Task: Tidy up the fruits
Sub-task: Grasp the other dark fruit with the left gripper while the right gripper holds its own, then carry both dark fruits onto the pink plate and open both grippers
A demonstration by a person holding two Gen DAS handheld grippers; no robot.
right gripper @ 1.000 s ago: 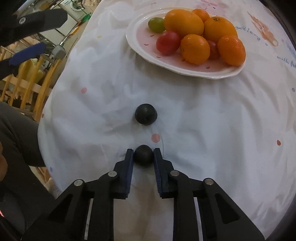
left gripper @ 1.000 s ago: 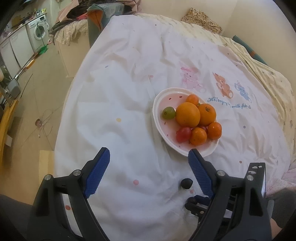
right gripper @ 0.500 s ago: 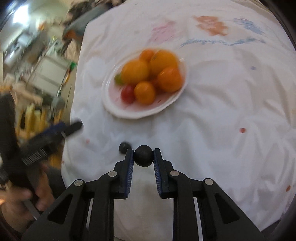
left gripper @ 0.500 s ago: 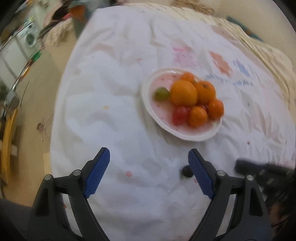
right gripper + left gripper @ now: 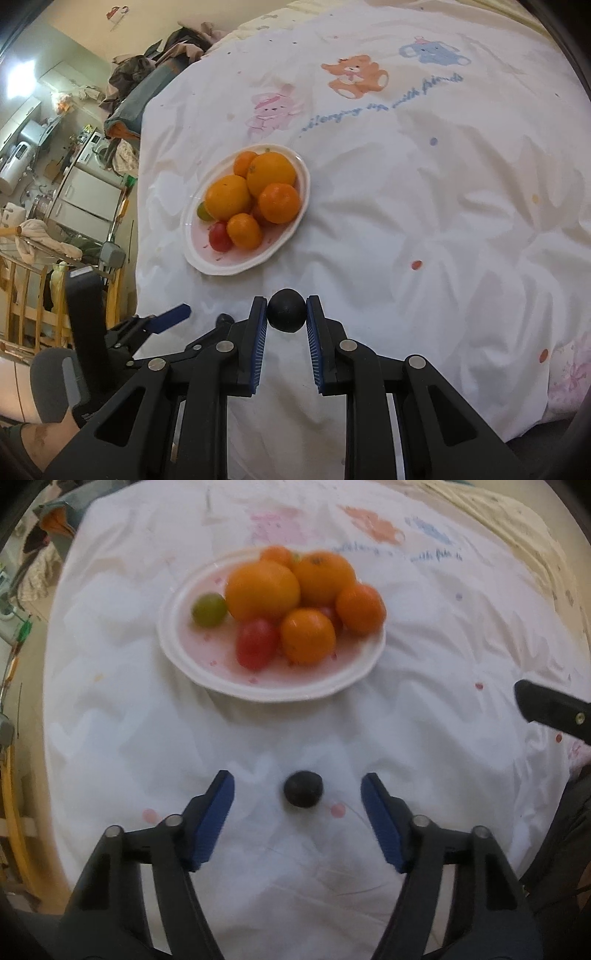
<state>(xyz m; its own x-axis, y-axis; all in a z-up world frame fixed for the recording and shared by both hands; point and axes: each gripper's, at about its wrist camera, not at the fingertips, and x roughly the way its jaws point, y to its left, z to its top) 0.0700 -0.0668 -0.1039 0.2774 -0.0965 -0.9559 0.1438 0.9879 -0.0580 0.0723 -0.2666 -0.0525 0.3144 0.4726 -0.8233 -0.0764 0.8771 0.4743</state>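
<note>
A white plate (image 5: pixel 207 672) on the white bedsheet holds several oranges (image 5: pixel 262 589), a red tomato (image 5: pixel 255 642) and a green fruit (image 5: pixel 209 609); it also shows in the right wrist view (image 5: pixel 221 267). A small dark round fruit (image 5: pixel 303 788) lies on the sheet in front of the plate, between the fingers of my open left gripper (image 5: pixel 297 797), untouched. My right gripper (image 5: pixel 286 312) is shut on a second dark round fruit (image 5: pixel 286 310) and holds it above the sheet, right of the plate. The left gripper's blue pad (image 5: pixel 173 316) shows at lower left.
The sheet carries cartoon animal prints (image 5: pixel 354 75) beyond the plate. The bed's left edge drops to a floor with white cabinets (image 5: pixel 86 192), clothes and a wooden rail (image 5: pixel 22 295). Part of the right gripper (image 5: pixel 550 710) enters the left wrist view at the right edge.
My right gripper lifted the dark fruit off the sheet and swung up and right. My left gripper moved right and down, bringing the other dark fruit between its open fingers.
</note>
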